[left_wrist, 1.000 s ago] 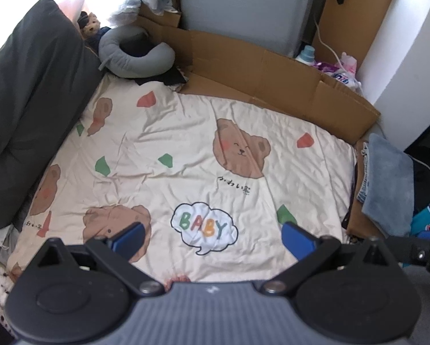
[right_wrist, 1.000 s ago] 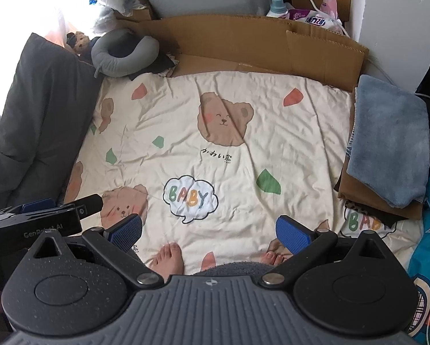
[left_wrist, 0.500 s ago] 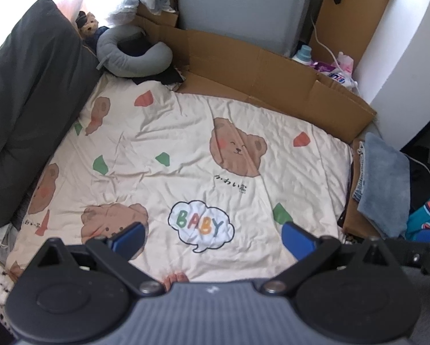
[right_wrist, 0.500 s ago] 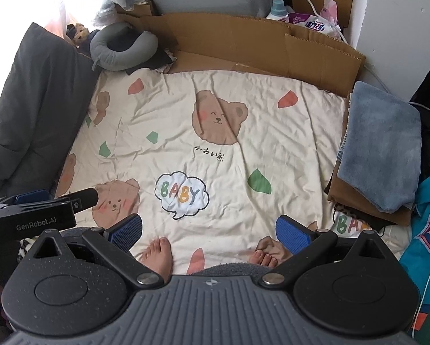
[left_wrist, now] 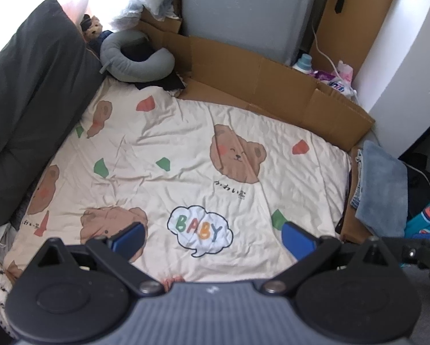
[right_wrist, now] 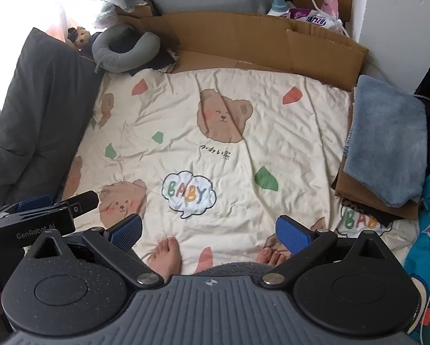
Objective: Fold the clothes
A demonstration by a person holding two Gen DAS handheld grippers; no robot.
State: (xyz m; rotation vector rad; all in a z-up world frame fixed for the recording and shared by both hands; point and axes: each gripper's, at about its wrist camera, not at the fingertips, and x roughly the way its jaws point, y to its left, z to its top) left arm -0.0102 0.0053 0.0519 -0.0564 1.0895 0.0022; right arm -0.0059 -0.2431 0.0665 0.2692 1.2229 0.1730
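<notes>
While both feet partly hidden, left claw, right claw gape, empty.

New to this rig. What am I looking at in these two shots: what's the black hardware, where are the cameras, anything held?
No robot arm here: a person holds a two-finger gripper in each hand, and each gripper carries a fisheye camera looking forward along its fingers. One picture is from the left gripper, the other from the right gripper. The black discs and blue pads at the bottom are the gripper itself. Both are open and hold nothing. The left gripper also shows at the left edge of the right view. Below lies a cream bear-print sheet with the person's bare feet on it. To the right sits a stack of folded clothes topped by a blue-grey towel. At the far left is a grey neck pillow.
</notes>
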